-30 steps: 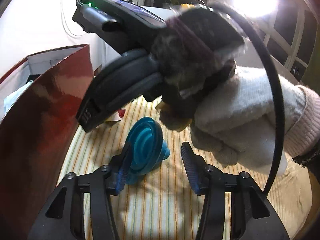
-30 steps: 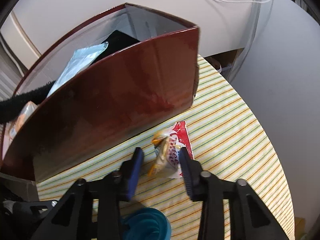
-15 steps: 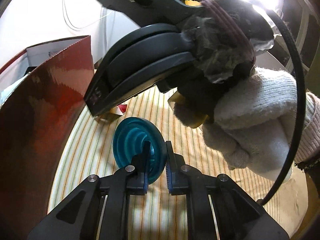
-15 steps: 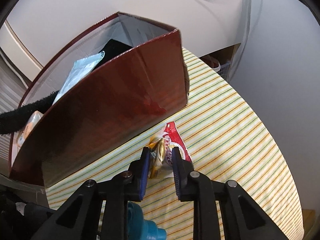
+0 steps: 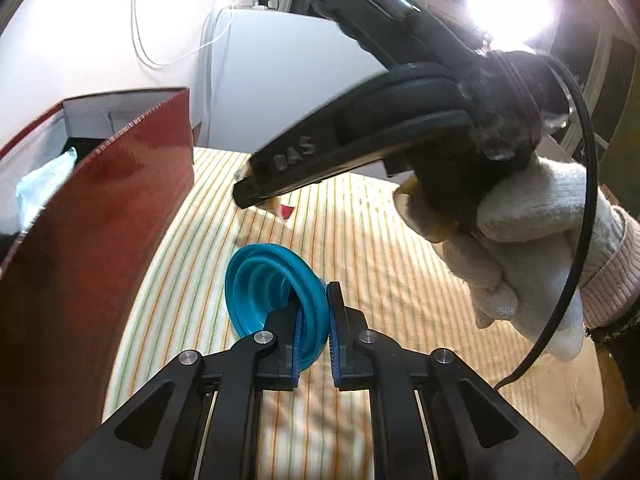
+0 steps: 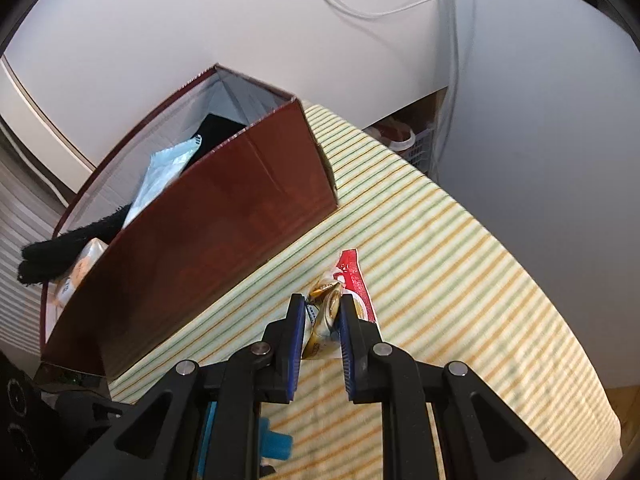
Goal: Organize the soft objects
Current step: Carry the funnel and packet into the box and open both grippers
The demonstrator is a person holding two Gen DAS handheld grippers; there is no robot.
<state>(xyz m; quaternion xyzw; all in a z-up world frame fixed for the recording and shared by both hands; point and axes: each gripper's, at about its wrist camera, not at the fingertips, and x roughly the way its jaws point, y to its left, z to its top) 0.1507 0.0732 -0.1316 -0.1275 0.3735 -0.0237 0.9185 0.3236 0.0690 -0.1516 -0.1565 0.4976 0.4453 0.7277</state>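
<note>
- Now the left gripper (image 5: pixel 313 330) has its 2 fingers pinching the rim of a blue folding funnel (image 5: pixel 269 288). One finger is inside the cup and one is outside.
- The funnel looks tipped on its side, with its open mouth facing away from the camera. I cannot tell if it touches the striped cloth (image 5: pixel 360 240) on the tabletop or is lifted a bit.
- The right gripper (image 6: pixel 320 326) has its 2 fingers squeezing a small snack packet (image 6: pixel 326 314). It is gold and white with a red end.
- The red end (image 6: pixel 352 276) sticks out past the fingers, so the packet's long side points away from the gripper. It lies low, close to the cloth.
- A dark red cardboard box (image 6: pixel 224 216) stands open to the left of both grippers. It already has a pale blue packet (image 6: pixel 164 176), a black fuzzy thing (image 6: pixel 60 248) and an orange packet (image 6: pixel 80 268) in it.
- I think both things go in that box next. The box is just beside the left gripper, so that one is nearer.
- The box wall is tall. Each gripper must go up and over the edge before letting go.
- A hand in a white glove (image 5: pixel 528 256) holds the right gripper.
</note>
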